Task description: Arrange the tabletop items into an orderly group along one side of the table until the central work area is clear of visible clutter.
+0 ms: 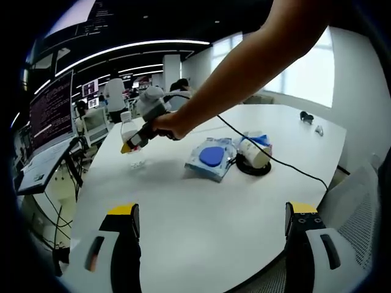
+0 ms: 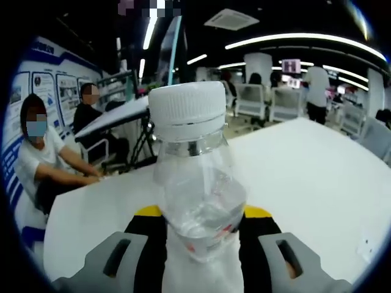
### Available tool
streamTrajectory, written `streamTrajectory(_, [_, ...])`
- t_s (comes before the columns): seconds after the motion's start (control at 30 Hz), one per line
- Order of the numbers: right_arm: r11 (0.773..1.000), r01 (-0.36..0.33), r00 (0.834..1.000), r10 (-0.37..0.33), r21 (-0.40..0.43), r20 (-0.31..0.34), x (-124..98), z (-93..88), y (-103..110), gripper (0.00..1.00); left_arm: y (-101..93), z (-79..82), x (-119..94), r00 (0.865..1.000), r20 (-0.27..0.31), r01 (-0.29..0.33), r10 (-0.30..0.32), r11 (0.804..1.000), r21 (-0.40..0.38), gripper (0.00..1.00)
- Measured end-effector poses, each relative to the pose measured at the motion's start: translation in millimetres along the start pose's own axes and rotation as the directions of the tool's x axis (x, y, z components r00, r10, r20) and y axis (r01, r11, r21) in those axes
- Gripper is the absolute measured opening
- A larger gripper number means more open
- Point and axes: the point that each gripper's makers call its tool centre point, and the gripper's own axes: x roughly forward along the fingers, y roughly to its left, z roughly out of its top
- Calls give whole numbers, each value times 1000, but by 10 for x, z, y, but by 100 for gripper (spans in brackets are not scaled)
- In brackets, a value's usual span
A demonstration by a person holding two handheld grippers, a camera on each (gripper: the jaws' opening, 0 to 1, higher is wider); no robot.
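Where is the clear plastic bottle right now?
The bottle stands upright on the white table, clamped between the right gripper's jaws. In the left gripper view it sits left of the blue packet.

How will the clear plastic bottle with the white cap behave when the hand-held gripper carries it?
The bottle looks nearly empty, so it is probably light. Its thin clear wall may dent between the jaws of the right hand-held gripper, which stand against its sides. The smooth, rounded plastic could slip or twist if the grip loosens.
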Motion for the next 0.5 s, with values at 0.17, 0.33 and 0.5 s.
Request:
streamTrajectory(0.17, [1000, 11, 1000, -11, 5, 8, 6, -4, -16, 43, 1, 0, -3, 1000, 2, -3, 3, 1000, 6, 100])
streamTrajectory(0.33, [1000, 18, 1000, -18, 9, 12, 20, -1, -11, 44, 4, 5, -6, 1000, 4, -5, 5, 1000, 8, 100])
streamTrajectory(0.5, [1000, 15, 1000, -16, 20, 24, 14, 20, 3, 47, -1, 5, -3, 1000, 2, -6, 6, 1000, 17, 100])
